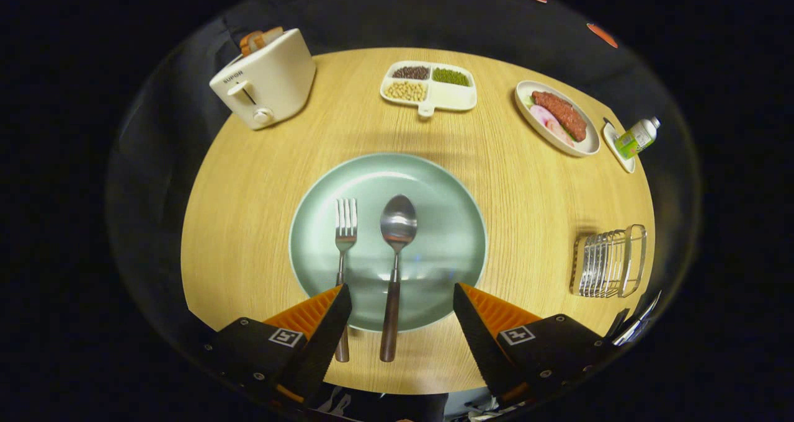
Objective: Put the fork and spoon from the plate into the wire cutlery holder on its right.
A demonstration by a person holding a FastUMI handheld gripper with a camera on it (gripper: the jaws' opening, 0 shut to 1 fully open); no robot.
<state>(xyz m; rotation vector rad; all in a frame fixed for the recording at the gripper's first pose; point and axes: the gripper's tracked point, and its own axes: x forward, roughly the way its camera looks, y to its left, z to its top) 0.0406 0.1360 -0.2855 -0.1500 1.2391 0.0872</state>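
On the round pale-green plate [446,223], a steel fork [345,236] and wood-handled steel spoon [394,248] lie untouched between the spread-open gripper [402,304] fingers; first pickup pending, wire cutlery holder [609,262] waiting rightward.

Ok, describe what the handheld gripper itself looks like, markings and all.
The gripper has two wedge-shaped fingers tapering to narrow tips, their inner faces finely serrated and their outer sides ribbed. Each finger sits on a dark, boxy mount carrying a square black-and-white marker tag and small screws.

One fork [345,236], one spoon [397,242] (three dishes [322,267])
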